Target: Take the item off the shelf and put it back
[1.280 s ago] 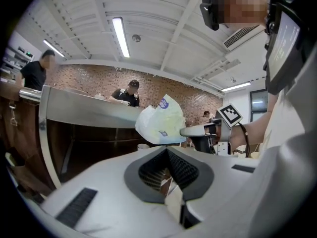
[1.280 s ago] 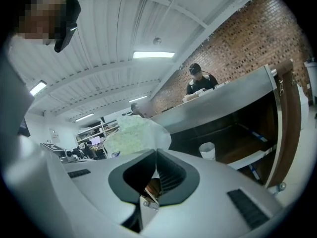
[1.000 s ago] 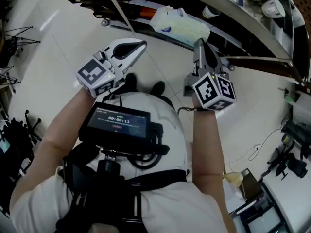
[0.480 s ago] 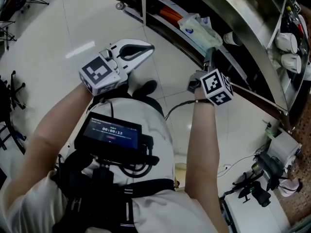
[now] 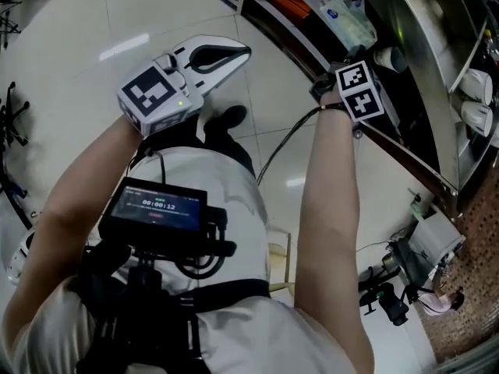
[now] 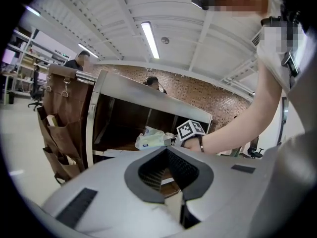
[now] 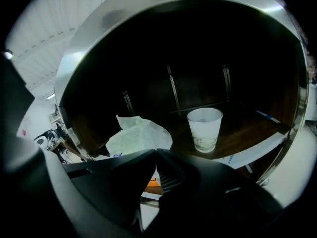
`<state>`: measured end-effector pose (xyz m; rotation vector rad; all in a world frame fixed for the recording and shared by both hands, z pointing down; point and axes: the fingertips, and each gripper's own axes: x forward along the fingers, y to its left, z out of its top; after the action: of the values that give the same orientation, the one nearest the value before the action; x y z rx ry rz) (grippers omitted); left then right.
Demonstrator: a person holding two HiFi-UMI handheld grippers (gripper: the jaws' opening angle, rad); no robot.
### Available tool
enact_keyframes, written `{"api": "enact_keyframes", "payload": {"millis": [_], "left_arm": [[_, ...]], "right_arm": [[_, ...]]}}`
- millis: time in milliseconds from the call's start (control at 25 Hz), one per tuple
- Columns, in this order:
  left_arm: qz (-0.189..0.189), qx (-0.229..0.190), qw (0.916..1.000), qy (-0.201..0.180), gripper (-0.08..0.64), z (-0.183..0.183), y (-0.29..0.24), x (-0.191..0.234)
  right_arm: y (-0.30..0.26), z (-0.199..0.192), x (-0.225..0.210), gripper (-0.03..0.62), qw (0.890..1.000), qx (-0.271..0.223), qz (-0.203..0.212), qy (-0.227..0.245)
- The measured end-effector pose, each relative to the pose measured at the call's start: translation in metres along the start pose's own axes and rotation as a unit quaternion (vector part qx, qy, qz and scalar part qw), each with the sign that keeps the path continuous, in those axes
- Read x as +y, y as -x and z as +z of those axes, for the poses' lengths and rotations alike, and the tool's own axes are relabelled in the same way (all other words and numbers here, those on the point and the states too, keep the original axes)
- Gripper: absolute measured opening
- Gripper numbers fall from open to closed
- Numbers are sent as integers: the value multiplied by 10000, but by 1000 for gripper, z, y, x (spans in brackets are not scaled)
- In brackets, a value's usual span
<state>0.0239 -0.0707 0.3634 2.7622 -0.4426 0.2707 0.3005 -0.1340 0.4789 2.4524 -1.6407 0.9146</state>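
Observation:
A white tissue pack [image 7: 138, 135] and a white paper cup [image 7: 204, 128] sit side by side on a dark shelf board [image 7: 247, 133]. My right gripper [image 7: 156, 151] is shut and empty, its tips just short of the shelf's front edge, pointing between pack and cup. In the head view its marker cube [image 5: 359, 90] hides the jaws, below the tissue pack [image 5: 347, 18] and left of the cup [image 5: 390, 57]. My left gripper [image 5: 243, 51] hangs over the floor to the left, shut and empty; its tips [image 6: 166, 147] face the shelf from farther back.
The shelf unit's metal frame [image 5: 405, 158] runs diagonally across the upper right. White cups [image 5: 475, 115] stand on another level. A brown hanging organiser [image 6: 59, 118] is left of the shelf. Camera gear [image 5: 394, 291] lies on the floor at lower right. People stand behind the unit.
The right gripper has reached up and right, closer to the shelf and cup. The head view has swung, bringing more of the shelf in. The left gripper has stayed roughly put.

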Motion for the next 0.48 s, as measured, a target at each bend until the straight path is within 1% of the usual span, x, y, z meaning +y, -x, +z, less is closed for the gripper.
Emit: {"api": "enact_keyframes", "payload": {"millis": [120,320,400,480], "left_arm": [[27,100,9999,73,9,-10,5,0],[63,183,9993,305,9,-25,4,0],[80,222,9991,348,9,-29,5,-1],[90,257,9990,364,9,-32,7,-1]], "right_arm": [[-9,-11,-7,15,9999,64,-156,32],[-24,0,-24,15,9989,-15,-383,262],[-30,3,-31,15,9979,-54,-517,395],[-34,5,-37,15,9969,-101,-656,413]]}}
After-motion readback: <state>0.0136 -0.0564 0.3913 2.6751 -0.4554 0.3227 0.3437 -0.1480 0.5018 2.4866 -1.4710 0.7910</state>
